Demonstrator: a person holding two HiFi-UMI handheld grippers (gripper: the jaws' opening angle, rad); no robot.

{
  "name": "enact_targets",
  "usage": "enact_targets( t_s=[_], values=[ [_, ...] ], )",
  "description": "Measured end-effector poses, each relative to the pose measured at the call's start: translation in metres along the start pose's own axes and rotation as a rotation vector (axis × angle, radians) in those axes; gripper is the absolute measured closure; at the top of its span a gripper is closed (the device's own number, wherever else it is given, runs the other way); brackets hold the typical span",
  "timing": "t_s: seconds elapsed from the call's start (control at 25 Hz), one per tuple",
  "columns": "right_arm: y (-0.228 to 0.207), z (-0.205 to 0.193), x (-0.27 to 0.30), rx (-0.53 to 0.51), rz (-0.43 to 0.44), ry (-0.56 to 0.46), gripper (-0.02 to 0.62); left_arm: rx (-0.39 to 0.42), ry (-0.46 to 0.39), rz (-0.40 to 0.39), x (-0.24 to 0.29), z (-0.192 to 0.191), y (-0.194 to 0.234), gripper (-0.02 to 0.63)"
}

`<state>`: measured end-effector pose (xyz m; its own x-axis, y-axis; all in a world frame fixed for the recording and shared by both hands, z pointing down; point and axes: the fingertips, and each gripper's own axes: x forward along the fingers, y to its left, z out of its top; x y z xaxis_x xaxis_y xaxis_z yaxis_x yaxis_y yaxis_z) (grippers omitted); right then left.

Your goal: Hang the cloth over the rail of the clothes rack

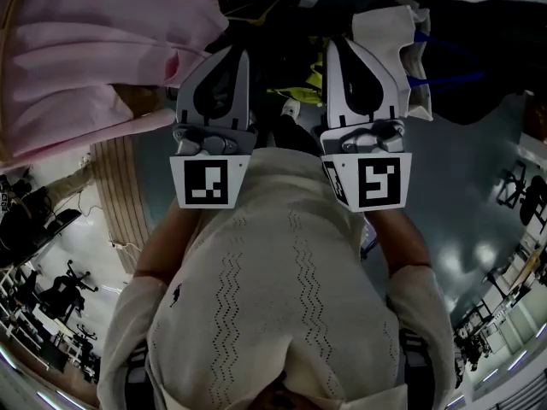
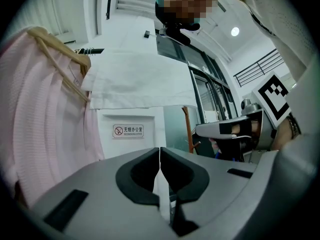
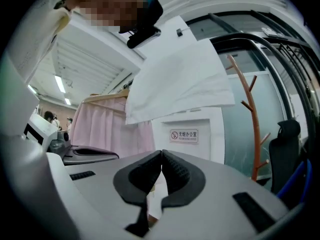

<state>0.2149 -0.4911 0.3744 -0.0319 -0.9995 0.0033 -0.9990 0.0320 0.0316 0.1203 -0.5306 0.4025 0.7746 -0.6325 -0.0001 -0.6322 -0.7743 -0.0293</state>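
The left gripper [image 1: 232, 58] and right gripper [image 1: 339, 49] are held side by side in front of the person's chest. Both have their jaws clenched tip to tip and grip nothing. A glossy grey floor [image 1: 461, 195] lies below. The white cloth [image 2: 142, 79] hangs draped up ahead, just beside a pink garment [image 2: 35, 124] on a wooden hanger [image 2: 60, 59]. A no-smoking sign [image 2: 128, 131] is fixed to the white wall behind.
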Motion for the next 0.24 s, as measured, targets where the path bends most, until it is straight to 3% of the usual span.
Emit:
enact_targets(
  t_s=[0.12,0.24],
  values=[
    [0.010,0.008,0.004,-0.043,0.046,-0.029,0.577,0.004,-0.009,-0.012,0.002,0.000,-0.004,0.589],
    [0.018,0.016,0.009,-0.021,0.075,-0.069,0.577,0.003,-0.023,-0.020,0.001,0.000,-0.007,0.589]
  ],
)
